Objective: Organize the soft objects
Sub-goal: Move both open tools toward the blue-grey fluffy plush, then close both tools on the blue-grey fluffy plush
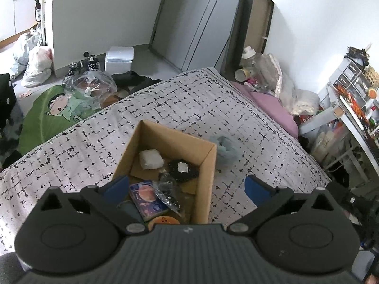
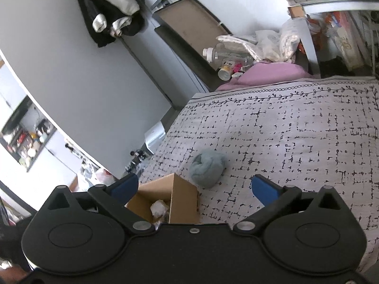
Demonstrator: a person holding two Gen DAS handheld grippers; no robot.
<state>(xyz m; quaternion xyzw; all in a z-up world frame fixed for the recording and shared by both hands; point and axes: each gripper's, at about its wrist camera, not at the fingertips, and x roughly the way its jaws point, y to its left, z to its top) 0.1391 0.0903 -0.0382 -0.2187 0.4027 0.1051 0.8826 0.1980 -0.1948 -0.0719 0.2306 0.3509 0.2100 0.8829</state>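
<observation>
Seen first from the left wrist, the left claw (image 1: 186,188) is spread wide with nothing held between its blue fingertips (image 1: 118,185). Beneath it, an open cardboard box (image 1: 208,165) is set on the bed (image 1: 71,142), which is covered by a grey-white quilt with black dashes. Inside the box a white soft bundle (image 1: 151,159) is seen at 12 o'clock, a black item with a white patch (image 1: 183,169) to its right, and a purple printed packet (image 1: 148,200) at 6 o'clock. A blue-grey soft ball (image 1: 225,150) is found on the quilt just beside the box's right wall, at 2 o'clock.

Next, from the right wrist, the right claw (image 2: 194,187) is likewise held wide apart and empty. The blue-grey soft ball (image 2: 208,168) is seen at 12 o'clock, between the fingertips' lines, near the corner of the cardboard box (image 2: 183,201).
</observation>
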